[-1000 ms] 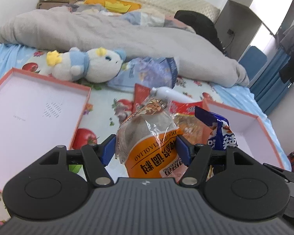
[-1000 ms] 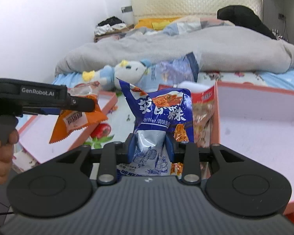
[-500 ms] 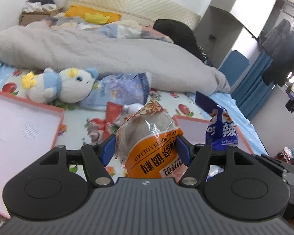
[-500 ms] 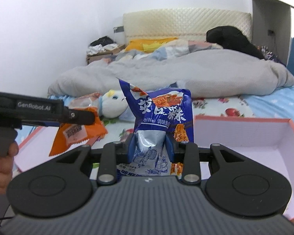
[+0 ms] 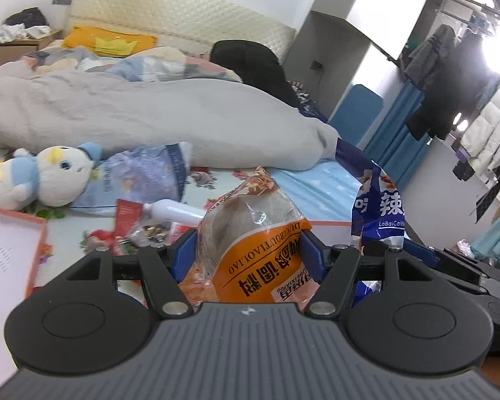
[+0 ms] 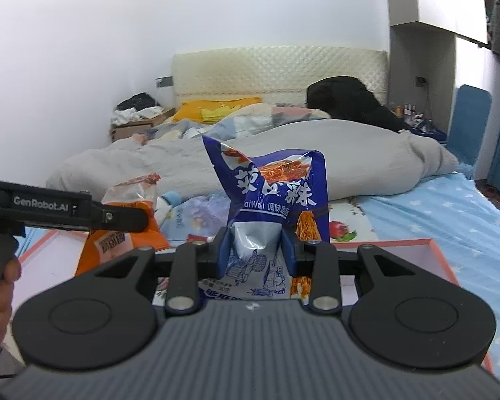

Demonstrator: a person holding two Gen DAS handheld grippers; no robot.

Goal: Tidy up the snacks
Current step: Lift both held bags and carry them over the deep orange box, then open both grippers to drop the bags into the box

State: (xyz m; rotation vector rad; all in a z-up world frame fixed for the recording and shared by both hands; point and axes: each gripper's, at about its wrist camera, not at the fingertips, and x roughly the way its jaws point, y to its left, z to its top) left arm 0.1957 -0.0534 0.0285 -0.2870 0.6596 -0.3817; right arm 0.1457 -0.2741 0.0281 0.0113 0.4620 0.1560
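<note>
My left gripper [image 5: 248, 250] is shut on an orange bread packet [image 5: 260, 243] and holds it up above the bed. My right gripper [image 6: 255, 243] is shut on a blue spicy-strip packet [image 6: 276, 196], also held in the air. The blue packet shows at the right of the left wrist view [image 5: 380, 213], and the orange packet at the left of the right wrist view [image 6: 130, 220]. Loose snack packets [image 5: 140, 230] lie on the bed sheet below. A pink-rimmed white box [image 6: 426, 250] lies under the right gripper; another box [image 5: 13, 250] lies at left.
A plush toy [image 5: 43, 176] and a pale blue bag [image 5: 143, 180] lie beside a white bottle [image 5: 173, 211]. A grey duvet [image 5: 133, 120] covers the far bed. A clothes rack [image 5: 466, 100] stands at right.
Both grippers have risen and tilted up with their packets still held. The boxes and loose snacks have dropped lower in both views, and more of the room shows.
</note>
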